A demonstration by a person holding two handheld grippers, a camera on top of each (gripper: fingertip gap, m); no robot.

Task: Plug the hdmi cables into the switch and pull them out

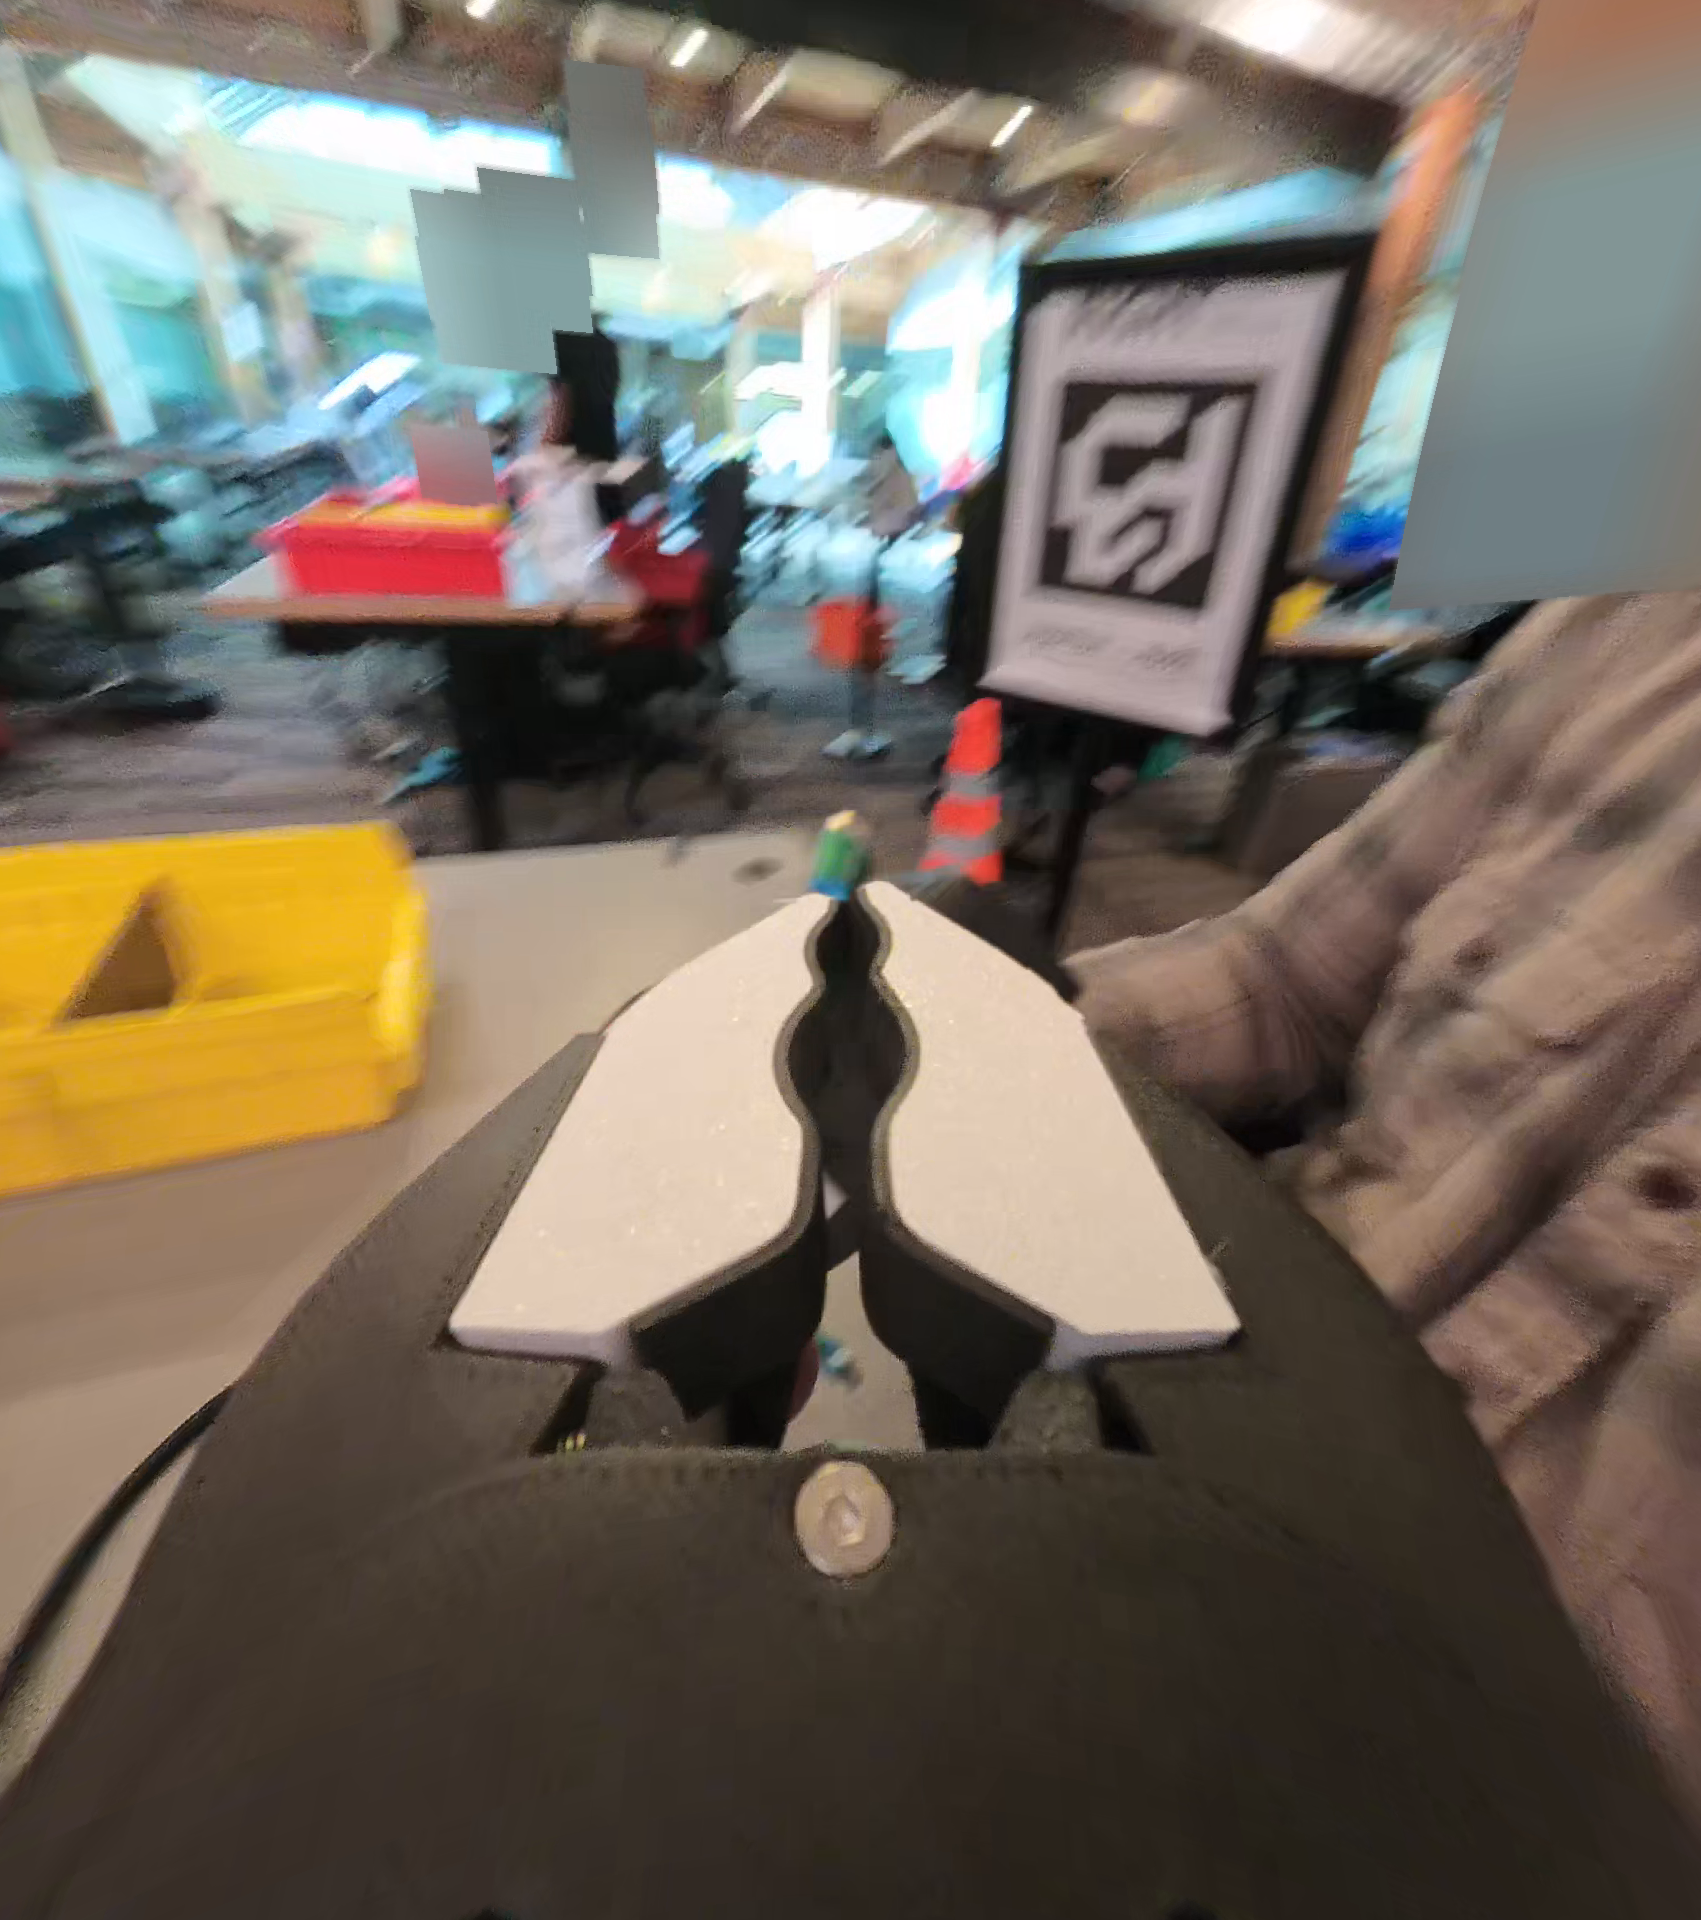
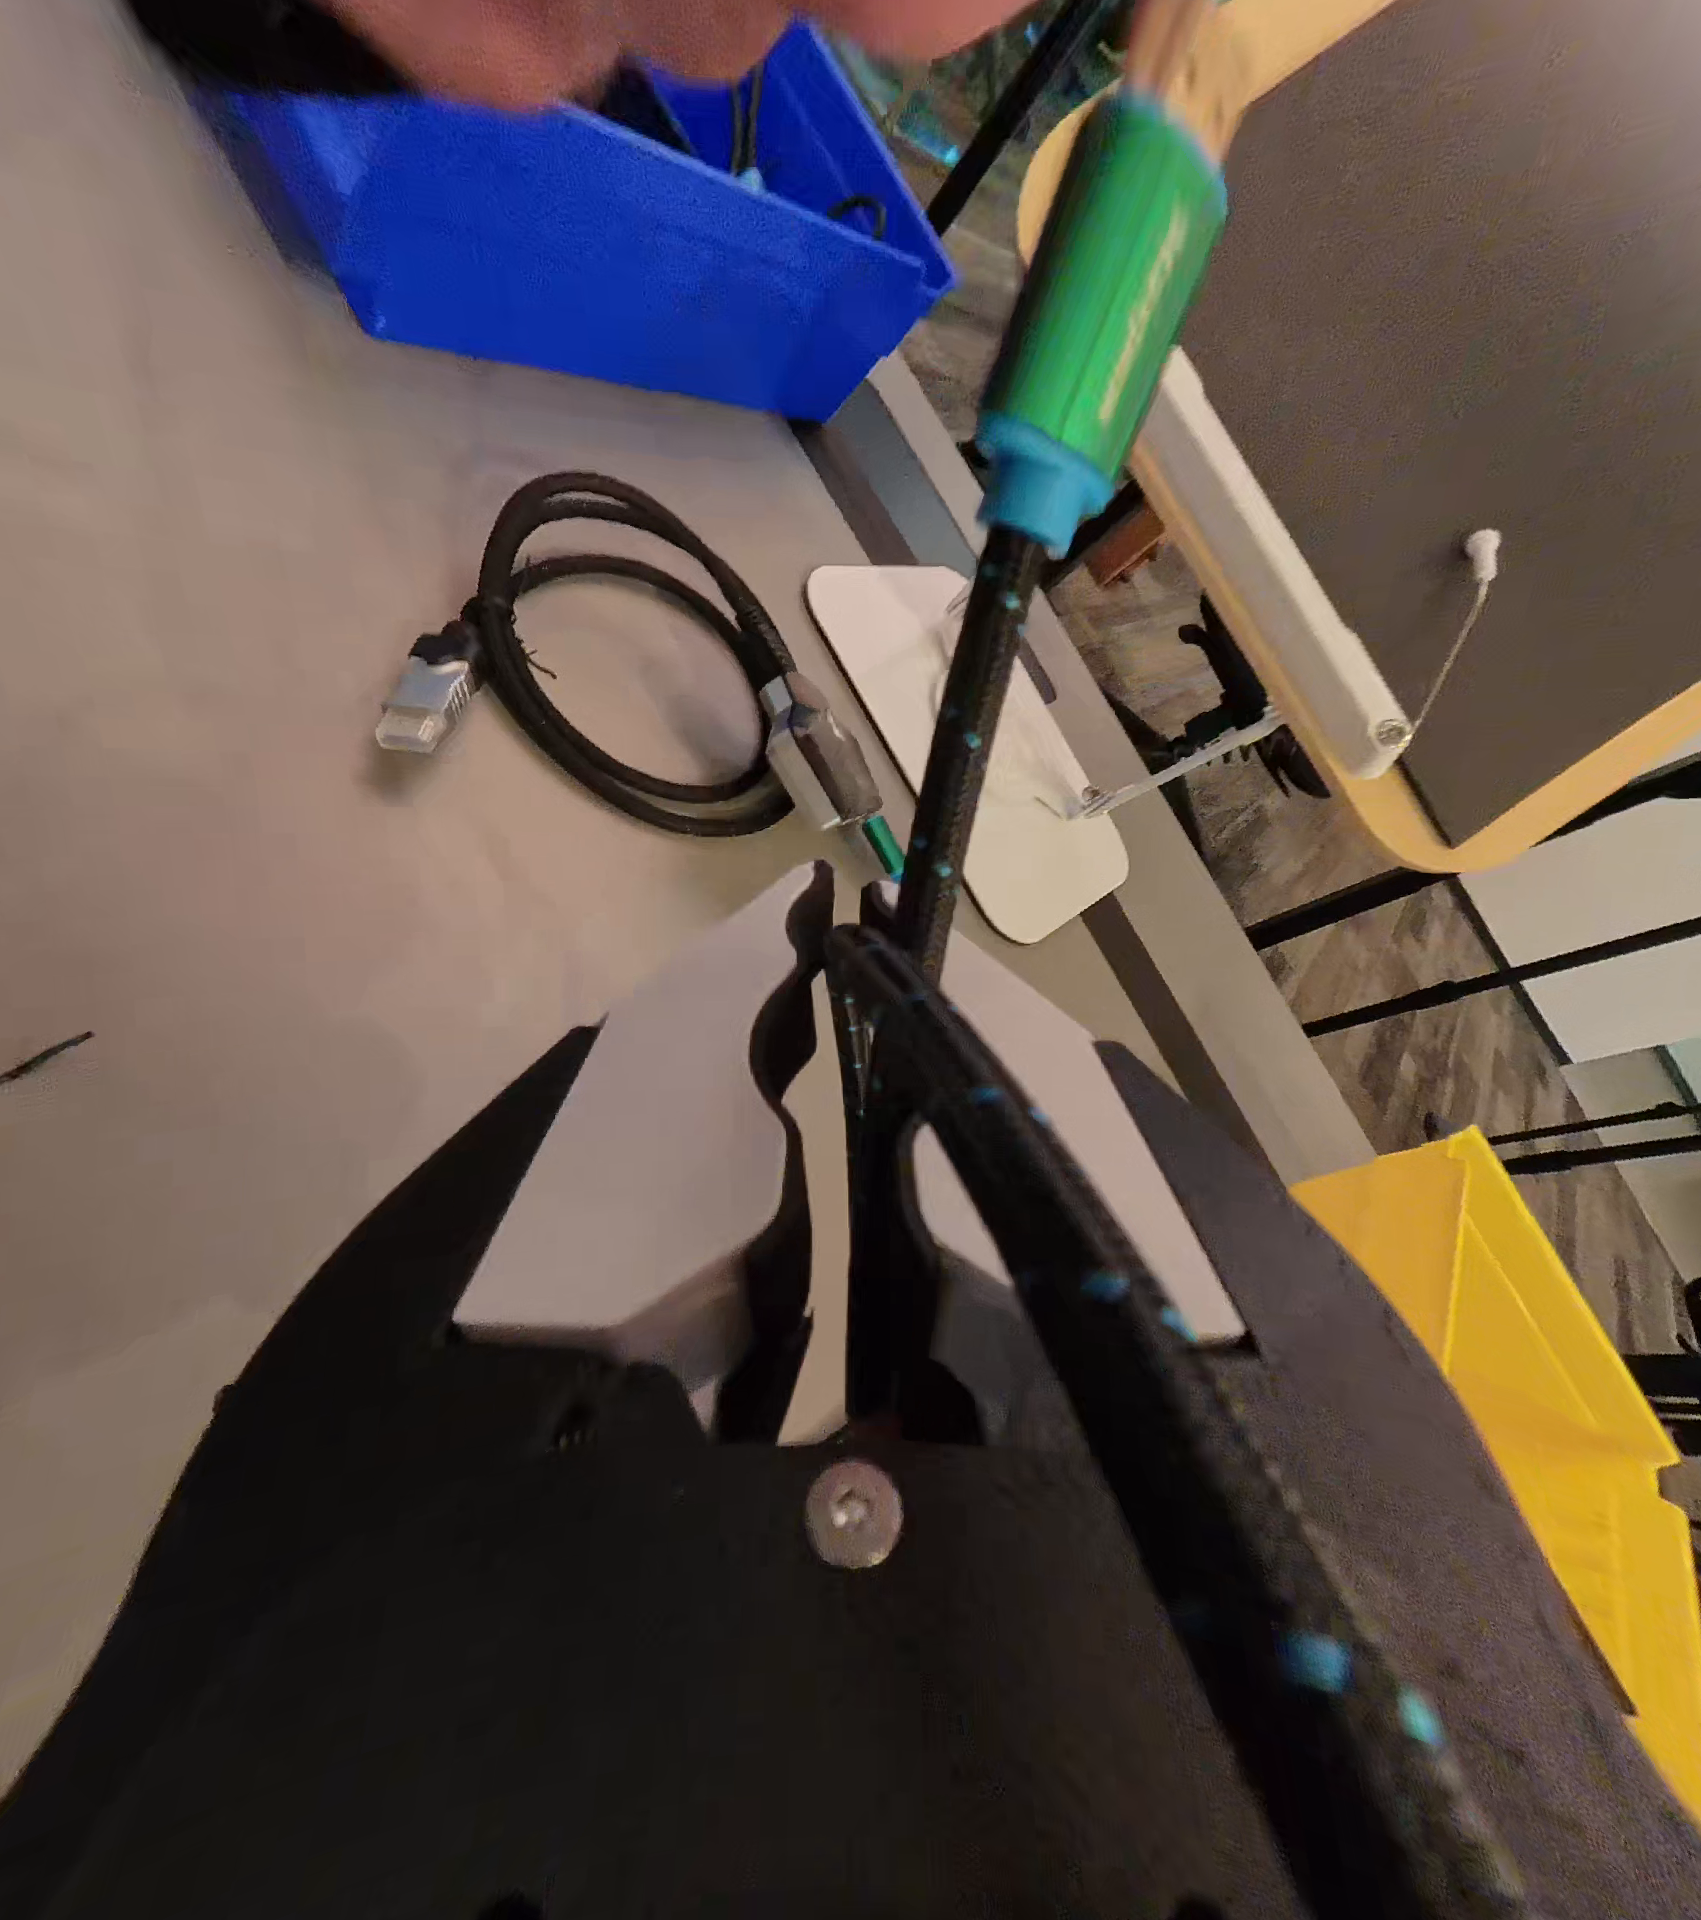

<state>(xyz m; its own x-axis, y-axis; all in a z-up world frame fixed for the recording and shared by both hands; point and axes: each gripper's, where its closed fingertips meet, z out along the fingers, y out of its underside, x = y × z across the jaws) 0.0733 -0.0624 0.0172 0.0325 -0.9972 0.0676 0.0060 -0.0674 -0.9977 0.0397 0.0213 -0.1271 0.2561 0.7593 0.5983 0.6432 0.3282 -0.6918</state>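
Observation:
My right gripper (image 2: 851, 935) is shut on a black braided hdmi cable (image 2: 960, 748) with blue flecks. Its green plug (image 2: 1106, 301) with a blue collar stands up past the tips, and the cable loops back over the gripper's right side. A second black cable (image 2: 617, 665) with silver plugs lies coiled on the grey table (image 2: 150, 623). My left gripper (image 1: 851, 904) is shut, with a small green plug (image 1: 841, 857) sticking out just beyond its tips and dark cable between the fingers (image 1: 991, 1122).
A blue bin (image 2: 617, 239) stands at the table's far edge. A yellow bin (image 1: 139, 997) sits left of my left gripper and also shows in the right wrist view (image 2: 1511, 1382). A white flat plate (image 2: 1022, 831) lies at the table's edge. A person's sleeve (image 1: 1500, 987) is on the right.

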